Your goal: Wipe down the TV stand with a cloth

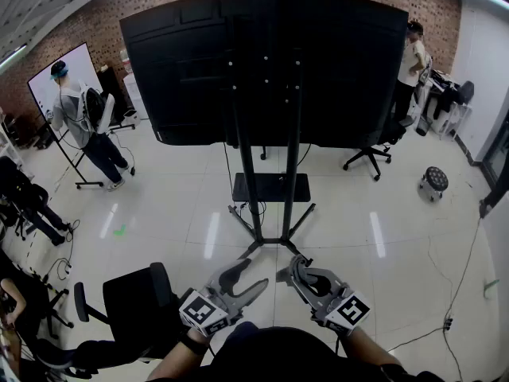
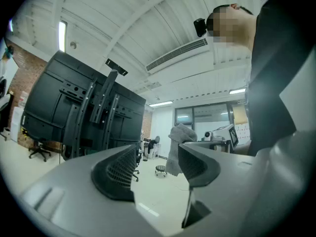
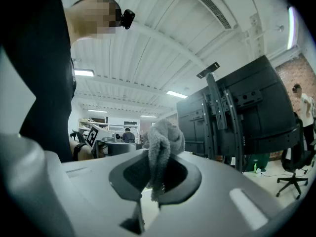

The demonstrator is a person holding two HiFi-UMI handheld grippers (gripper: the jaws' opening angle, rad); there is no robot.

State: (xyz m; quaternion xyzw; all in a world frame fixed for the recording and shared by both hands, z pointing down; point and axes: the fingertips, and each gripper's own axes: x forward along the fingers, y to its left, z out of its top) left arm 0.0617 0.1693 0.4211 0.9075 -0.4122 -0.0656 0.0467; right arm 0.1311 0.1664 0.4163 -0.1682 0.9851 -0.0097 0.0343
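Two tools sit low in the head view: left hand-held gripper [image 1: 253,275] and right hand-held gripper [image 1: 294,270], close together, tips pointing toward the TV stand [image 1: 270,177]. The stand is on the glossy tiled floor [image 1: 175,205] ahead of them, well apart. Its black screen [image 1: 183,62] is seen from the back, with a small black shelf [image 1: 270,188] below it between the uprights. Black office chair [image 1: 135,297] just left of the holder. One person [image 1: 83,122] by a whiteboard [image 1: 79,60] far left, another person [image 1: 411,62] far right.

Left gripper view: jaws wide, nothing between them. Grey cloth [image 2: 178,144] shows past the right-hand jaw, hanging from the other tool. TV stand off to the left, back side facing.

Right gripper view: jaws narrow, pinched on the cloth, which bunches above them and trails a little below. TV stand to the right, apart from the cloth.
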